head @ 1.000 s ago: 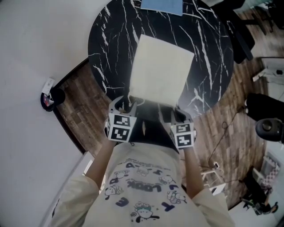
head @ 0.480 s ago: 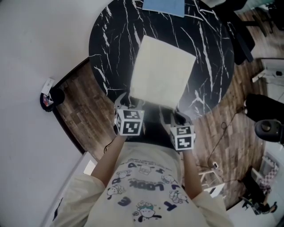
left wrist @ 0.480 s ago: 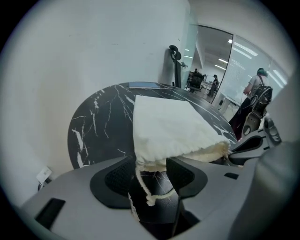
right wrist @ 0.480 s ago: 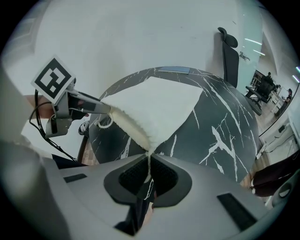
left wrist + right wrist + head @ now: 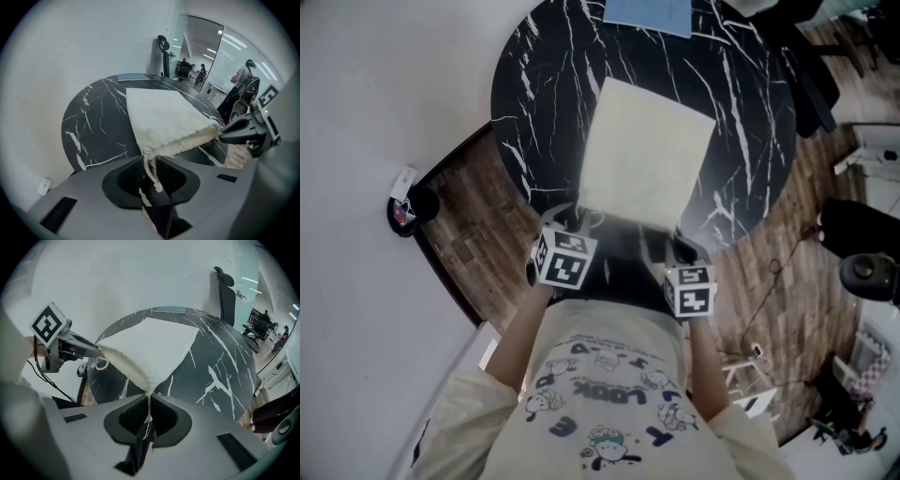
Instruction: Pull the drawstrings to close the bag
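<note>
A cream drawstring bag [image 5: 647, 155] lies flat on the round black marble table [image 5: 534, 94], mouth toward me. Its mouth edge [image 5: 187, 140] is bunched between the two grippers. My left gripper [image 5: 570, 221] is at the bag's near left corner. Its jaws [image 5: 150, 161] are closing on the left drawstring [image 5: 149, 169], whose knotted end hangs behind the tips. A loose loop of cord [image 5: 101, 364] dangles below that corner. My right gripper [image 5: 675, 244] is shut on the right drawstring [image 5: 148, 405], which runs taut from the bag's corner.
A blue cloth [image 5: 647, 11] lies at the table's far edge. A white wall stands to the left, and the floor around the table is wooden. An office chair [image 5: 227, 291] stands beyond the table, and dark equipment [image 5: 862, 272] sits on the floor at the right.
The left gripper swung in toward the bag's left corner, then drew back slightly with the cord between its jaws. The right gripper stayed nearly still.
</note>
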Demonstrator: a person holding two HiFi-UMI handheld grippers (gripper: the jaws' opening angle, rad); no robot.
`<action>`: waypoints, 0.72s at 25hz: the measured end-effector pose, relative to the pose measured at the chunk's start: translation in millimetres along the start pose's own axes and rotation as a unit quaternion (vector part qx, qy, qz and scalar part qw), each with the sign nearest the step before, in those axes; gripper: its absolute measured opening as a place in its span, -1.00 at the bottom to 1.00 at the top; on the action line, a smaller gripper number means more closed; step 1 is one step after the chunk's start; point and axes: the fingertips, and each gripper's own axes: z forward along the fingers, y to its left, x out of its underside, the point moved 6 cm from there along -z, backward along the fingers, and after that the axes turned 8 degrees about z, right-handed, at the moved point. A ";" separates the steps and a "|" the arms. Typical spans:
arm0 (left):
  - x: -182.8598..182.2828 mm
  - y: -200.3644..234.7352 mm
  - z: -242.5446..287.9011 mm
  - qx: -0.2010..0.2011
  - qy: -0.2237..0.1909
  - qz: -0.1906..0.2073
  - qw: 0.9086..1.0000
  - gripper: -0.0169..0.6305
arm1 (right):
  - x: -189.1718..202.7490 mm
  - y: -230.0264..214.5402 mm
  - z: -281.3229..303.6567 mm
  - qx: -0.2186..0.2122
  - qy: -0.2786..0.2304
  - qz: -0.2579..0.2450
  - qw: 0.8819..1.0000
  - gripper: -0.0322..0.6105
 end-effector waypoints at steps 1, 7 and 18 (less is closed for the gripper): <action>1.5 -0.3 -1.3 0.010 0.004 0.008 1.000 -0.59 | -0.8 0.6 -1.0 -0.001 0.000 0.000 1.000 -0.82; 3.4 3.0 -2.8 -0.001 0.008 0.010 1.000 -0.62 | -2.1 2.8 -3.0 -0.001 0.003 -0.002 1.000 -0.82; -2.9 -4.4 13.1 0.004 0.020 -0.027 0.999 -0.30 | -3.5 4.0 -2.7 0.005 0.003 -0.007 1.000 -0.82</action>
